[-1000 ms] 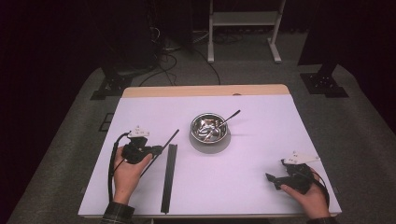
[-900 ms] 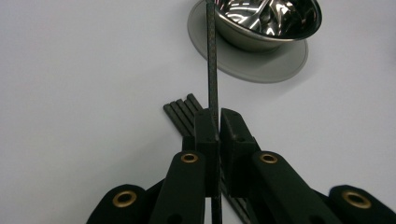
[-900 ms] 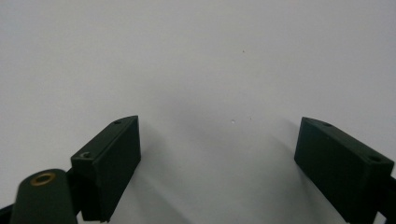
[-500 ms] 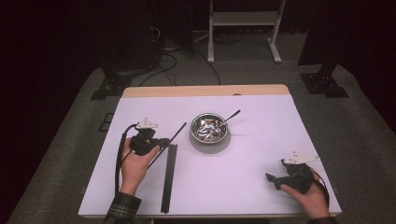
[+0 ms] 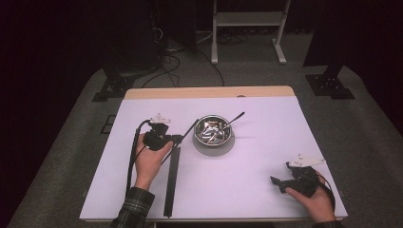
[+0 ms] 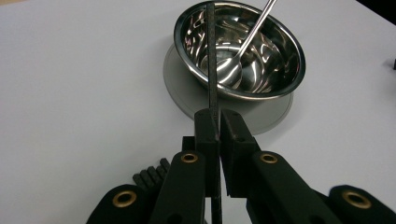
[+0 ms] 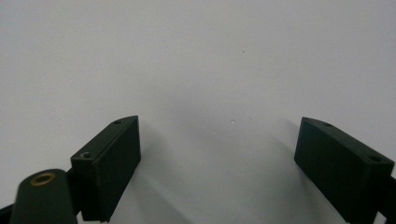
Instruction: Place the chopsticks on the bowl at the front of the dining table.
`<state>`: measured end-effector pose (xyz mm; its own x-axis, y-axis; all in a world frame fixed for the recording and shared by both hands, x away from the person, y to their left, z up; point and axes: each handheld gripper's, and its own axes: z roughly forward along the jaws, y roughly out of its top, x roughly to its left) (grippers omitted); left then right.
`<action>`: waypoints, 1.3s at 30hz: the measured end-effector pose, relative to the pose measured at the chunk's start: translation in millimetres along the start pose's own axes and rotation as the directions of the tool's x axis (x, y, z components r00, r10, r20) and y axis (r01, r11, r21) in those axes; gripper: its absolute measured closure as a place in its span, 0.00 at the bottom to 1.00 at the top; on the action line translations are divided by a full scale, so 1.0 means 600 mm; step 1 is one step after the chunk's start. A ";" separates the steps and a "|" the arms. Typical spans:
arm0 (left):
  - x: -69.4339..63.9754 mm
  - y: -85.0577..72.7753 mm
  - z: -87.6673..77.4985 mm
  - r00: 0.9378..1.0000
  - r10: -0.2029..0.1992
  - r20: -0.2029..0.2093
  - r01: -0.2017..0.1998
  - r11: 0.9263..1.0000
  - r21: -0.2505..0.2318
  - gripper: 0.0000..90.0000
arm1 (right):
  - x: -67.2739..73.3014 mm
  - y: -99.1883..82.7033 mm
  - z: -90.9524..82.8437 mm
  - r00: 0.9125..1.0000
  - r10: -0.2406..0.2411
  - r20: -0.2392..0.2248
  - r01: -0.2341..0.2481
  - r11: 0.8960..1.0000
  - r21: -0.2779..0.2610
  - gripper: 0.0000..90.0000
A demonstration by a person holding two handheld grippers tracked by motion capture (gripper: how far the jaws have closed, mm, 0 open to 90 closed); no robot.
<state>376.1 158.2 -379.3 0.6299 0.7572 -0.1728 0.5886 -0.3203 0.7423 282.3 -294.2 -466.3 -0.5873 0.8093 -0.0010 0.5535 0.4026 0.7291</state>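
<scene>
Item: thin black rod (image 6: 212, 56), clamped between the closed jaws of the left gripper (image 6: 218, 122) near the tabletop's left-centre, its far end over the steel bowl (image 6: 285, 44) holding a spoon (image 6: 243, 49). Judged light, stiff and slender, apt to pivot; best gripped nearer mid-length. Right gripper (image 7: 217, 154) stood apart, empty, by the near right corner.

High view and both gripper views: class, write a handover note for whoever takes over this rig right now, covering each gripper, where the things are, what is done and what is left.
Left gripper: shut on a thin black rod, whose far end reaches over the rim of the shiny steel bowl.
Right gripper: open, holding nothing, resting low near the front right of the white table.
Things: the bowl stands on a grey round mat mid-table, with a metal spoon leaning inside. A long flat black strip lies in front of the left hand.
Done: rod picked up and brought to the bowl.
Left: probably placing the rod in the bowl.
</scene>
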 end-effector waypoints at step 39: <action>-0.056 0.095 0.135 0.999 -0.012 0.035 0.012 1.000 0.023 0.96 | 0.000 0.000 0.000 1.000 0.000 0.000 0.000 1.000 0.001 0.14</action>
<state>429.8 68.5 -383.9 0.6397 0.7410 -0.2044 0.6072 -0.3241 0.7254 282.6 -294.2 -466.3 -0.5875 0.8093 -0.0006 0.5541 0.4028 0.7285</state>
